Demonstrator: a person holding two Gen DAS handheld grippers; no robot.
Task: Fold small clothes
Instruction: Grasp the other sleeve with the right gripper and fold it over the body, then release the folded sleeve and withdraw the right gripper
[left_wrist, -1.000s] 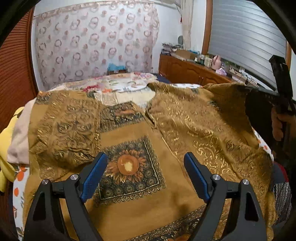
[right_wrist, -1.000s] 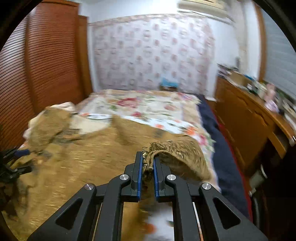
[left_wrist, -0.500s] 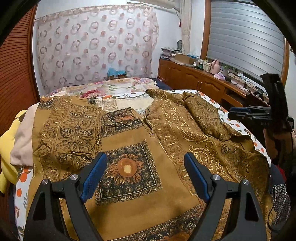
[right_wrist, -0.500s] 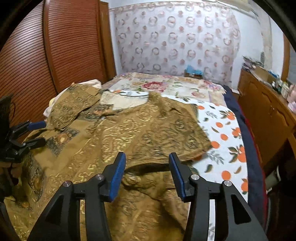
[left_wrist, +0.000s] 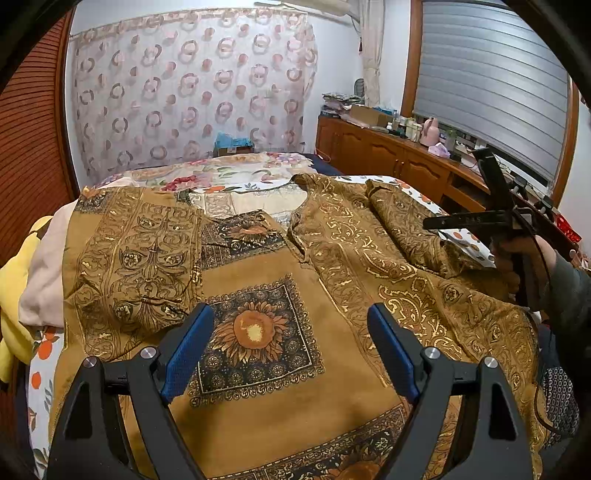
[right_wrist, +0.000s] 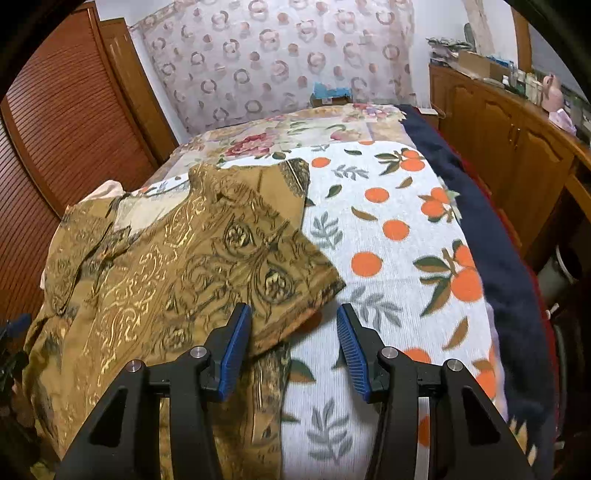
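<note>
Released since the earlier frame, the folded sleeve (right_wrist: 258, 254) of the mustard-gold patterned fabric shirt (left_wrist: 280, 306) is laid across its body on the orange-print bed sheet (right_wrist: 391, 236). The right gripper (right_wrist: 293, 347) has just been opened; its fingers are spread, pinching nothing. The left gripper (left_wrist: 290, 347) is held above the shirt, fingers wide apart and empty.

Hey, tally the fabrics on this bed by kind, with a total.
Brown gold-patterned garment: 1
White bedsheet with orange fruit print: 1
Floral quilt: 1
Dark navy blanket: 1
Yellow cloth at the bed's edge: 1
Pale pink cloth: 1
Total: 6
</note>
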